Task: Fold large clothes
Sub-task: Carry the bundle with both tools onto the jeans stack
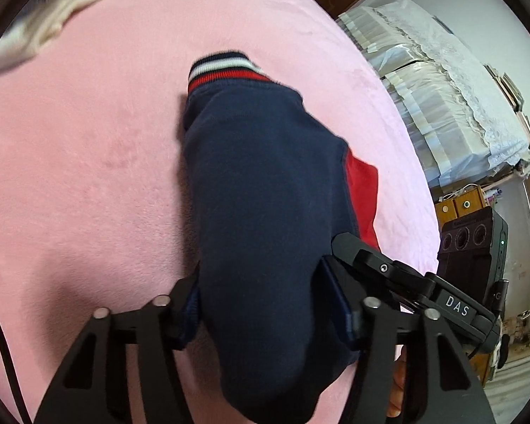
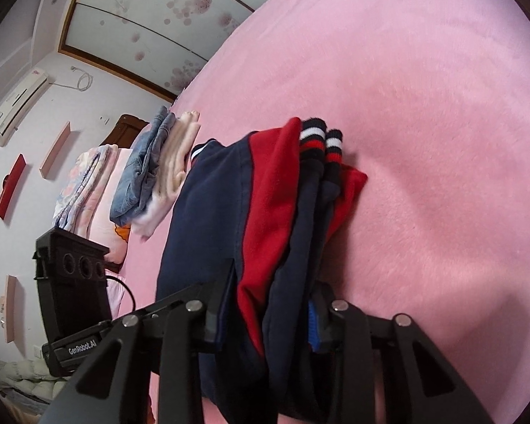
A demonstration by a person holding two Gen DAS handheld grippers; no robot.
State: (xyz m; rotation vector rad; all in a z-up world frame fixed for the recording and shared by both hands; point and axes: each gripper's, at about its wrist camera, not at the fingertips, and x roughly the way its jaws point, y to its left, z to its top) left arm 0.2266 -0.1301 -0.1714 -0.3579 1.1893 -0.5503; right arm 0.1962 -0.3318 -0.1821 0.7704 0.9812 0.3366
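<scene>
Here we clamp the navy-and-red jacket (image 1: 265, 212) in both claws, left claw (image 1: 265, 304) and right claw (image 2: 265, 311), above the pink bed (image 2: 424, 106). Its cuffs (image 2: 321, 141) hang toward twelve o'clock; stacked layers could slide apart if either grip loosens.

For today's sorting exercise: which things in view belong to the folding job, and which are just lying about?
Job in hand:
navy and red garment
left gripper
right gripper
pink blanket

Lying about:
folded jeans
cream clothes
floral bedding
air conditioner
</scene>
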